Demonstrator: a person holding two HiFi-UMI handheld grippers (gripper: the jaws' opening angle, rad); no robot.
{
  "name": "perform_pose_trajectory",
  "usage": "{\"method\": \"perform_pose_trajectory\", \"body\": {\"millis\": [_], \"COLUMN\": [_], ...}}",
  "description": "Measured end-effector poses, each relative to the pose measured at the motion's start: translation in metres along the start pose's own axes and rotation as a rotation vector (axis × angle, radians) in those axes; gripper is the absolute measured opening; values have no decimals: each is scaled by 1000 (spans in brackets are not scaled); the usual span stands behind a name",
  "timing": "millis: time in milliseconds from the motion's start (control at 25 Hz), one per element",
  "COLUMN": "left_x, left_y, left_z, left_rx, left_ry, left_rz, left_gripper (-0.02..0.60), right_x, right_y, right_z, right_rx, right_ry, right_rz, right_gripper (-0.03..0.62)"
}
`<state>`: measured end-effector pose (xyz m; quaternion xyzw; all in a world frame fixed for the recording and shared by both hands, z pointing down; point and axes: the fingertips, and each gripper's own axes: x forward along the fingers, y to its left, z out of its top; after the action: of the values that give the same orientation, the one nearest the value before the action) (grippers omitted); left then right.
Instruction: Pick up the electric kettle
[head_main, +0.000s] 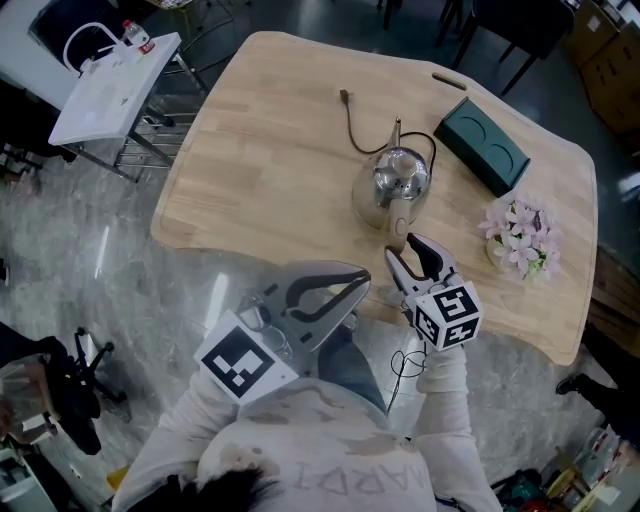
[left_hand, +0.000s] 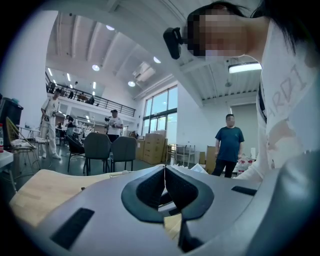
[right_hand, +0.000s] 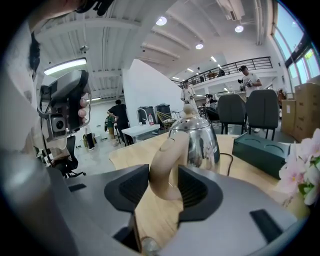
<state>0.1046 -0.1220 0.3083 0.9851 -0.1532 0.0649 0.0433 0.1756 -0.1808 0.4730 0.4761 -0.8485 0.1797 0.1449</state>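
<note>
1. Electric kettle: steel body, beige handle. Stood upright on wooden counter, right of centre, handle twd the person. Cord trailed from it twd the far edge.
2. R gripper: reached the kettle from the near side. Jaws narrowly apart, pinching the handle; in the right gripper view both dark pads touched it, 1 per side.
3. L gripper: held off the counter's near edge, well apart from the kettle. Jaws pressed together, tips meeting, nothing betw. them.
4. Dark green box: flat on counter, beyond and R of kettle, 2 round recesses on top.
5. Pink-white flowers: on counter, R of kettle, near R gripper.
</note>
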Motion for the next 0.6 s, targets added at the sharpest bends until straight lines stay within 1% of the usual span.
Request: {"method": "perform_pose_trajectory", "body": {"millis": [360, 600], "left_x": [14, 21], "left_y": [9, 15], "left_z": [-8, -11], "left_rx": [-22, -29], "left_ry": [18, 18], "left_rz": [5, 5], "left_gripper": [12, 12], "right_x": [11, 18], "right_y": [0, 2], "right_z": [-3, -5], "right_rx": [17, -2], "right_ry": [17, 47], "right_rz": [88, 147], "right_gripper": [176, 176]}}
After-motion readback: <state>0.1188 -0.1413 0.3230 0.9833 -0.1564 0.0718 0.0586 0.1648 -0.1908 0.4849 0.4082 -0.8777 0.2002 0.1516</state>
